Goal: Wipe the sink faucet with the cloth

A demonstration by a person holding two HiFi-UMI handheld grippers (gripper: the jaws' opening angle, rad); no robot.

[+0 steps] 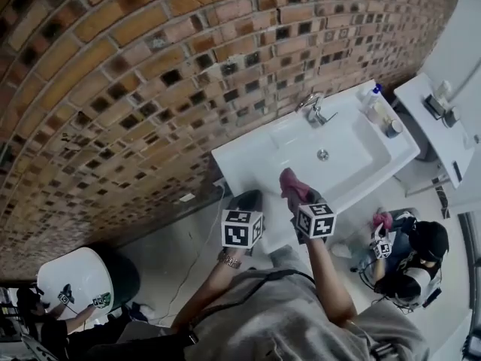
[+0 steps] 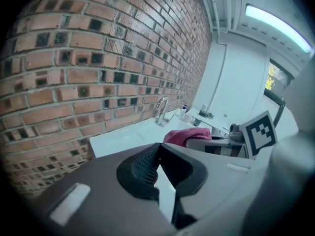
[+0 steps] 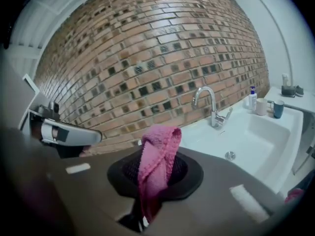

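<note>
A chrome faucet [image 1: 314,111] stands at the back of the white sink [image 1: 248,160], against the brick wall. My right gripper [image 1: 301,201] is shut on a pink cloth [image 1: 291,184] and hovers over the sink's front rim, well short of the faucet. In the right gripper view the cloth [image 3: 156,163] hangs folded between the jaws of that gripper [image 3: 155,171], with the faucet [image 3: 211,107] ahead to the right. My left gripper [image 1: 248,200] is beside it at the left, shut and empty [image 2: 157,149]. From there the cloth [image 2: 186,135] and faucet [image 2: 162,111] show ahead.
A soap bottle [image 3: 252,98] and two cups [image 3: 277,108] sit at the sink's right end. The drain [image 1: 322,155] lies in the basin's middle. A white shelf [image 1: 432,126] with small items stands further right. The brick wall [image 1: 150,89] runs behind the sink.
</note>
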